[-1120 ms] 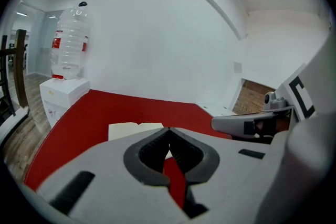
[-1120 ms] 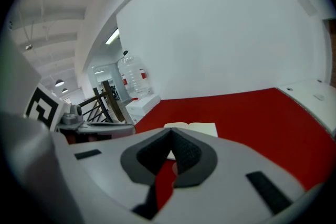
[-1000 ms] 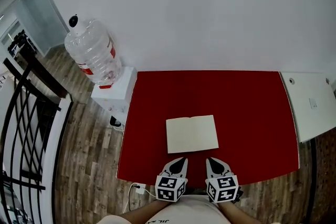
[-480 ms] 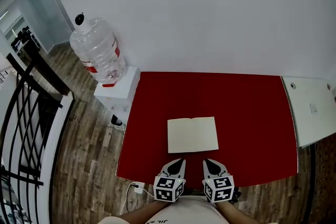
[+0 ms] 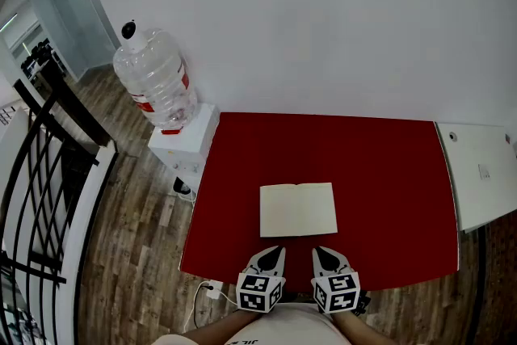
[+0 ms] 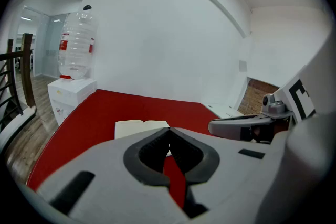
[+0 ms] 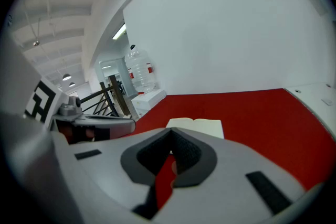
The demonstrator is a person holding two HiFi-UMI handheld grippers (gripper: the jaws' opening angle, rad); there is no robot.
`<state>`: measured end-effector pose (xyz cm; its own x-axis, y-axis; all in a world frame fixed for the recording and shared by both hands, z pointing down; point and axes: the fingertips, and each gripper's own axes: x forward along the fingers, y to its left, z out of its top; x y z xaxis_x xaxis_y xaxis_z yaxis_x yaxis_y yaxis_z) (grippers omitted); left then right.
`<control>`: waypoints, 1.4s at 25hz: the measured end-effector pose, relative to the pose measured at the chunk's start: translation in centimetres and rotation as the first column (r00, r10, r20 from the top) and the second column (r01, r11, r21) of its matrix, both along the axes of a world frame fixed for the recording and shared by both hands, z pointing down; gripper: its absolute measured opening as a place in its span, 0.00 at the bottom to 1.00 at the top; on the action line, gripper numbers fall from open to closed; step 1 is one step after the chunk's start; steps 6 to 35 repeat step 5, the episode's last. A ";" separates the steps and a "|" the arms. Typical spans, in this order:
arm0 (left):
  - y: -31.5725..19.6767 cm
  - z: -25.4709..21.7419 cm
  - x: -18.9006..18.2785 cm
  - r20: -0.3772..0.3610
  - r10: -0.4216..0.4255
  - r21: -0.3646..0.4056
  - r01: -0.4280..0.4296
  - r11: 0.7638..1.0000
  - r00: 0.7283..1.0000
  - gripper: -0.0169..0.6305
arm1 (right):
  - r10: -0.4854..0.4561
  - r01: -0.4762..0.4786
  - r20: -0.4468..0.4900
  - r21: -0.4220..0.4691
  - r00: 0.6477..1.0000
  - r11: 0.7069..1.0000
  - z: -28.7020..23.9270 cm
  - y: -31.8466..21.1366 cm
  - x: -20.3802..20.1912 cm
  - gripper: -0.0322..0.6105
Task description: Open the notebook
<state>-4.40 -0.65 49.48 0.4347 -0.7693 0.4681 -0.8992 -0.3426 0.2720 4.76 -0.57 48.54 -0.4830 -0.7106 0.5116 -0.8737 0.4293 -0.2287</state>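
A red table (image 5: 388,174) fills the middle of the head view, set against a plain white wall. At its left end a large water bottle (image 5: 157,81) sits upside down on a white stand (image 5: 182,145), with a dark railing (image 5: 48,174) beyond it. A white counter (image 5: 485,174) butts up to the table's right end.

The notebook (image 5: 298,209) lies flat on the table, nearer the person's edge than the wall. It is open, showing two pale pages with a crease down the middle, so the task looks done.

The left gripper (image 5: 273,254) and right gripper (image 5: 325,254) hang side by side over the near edge, just short of the notebook and not touching it. In each gripper view the dark pads meet at the tips, with only red table showing through the gap behind them, so both are closed on nothing.

The main risk I see is a stiff spine letting a page lift or flop back over. Any further poke with closed tips could also push the light book across the table, or crease a page.
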 end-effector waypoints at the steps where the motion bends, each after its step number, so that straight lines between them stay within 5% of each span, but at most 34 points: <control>1: -0.1 0.0 0.0 0.000 0.000 0.000 0.000 1.000 1.000 0.03 | -0.001 0.001 -0.002 -0.001 1.000 1.000 0.1 0.0 -0.1 0.06; 35: -0.2 0.1 -0.2 0.000 0.002 -0.001 -0.002 1.000 1.000 0.03 | -0.003 0.003 -0.005 -0.006 1.000 1.000 0.3 0.0 -0.3 0.06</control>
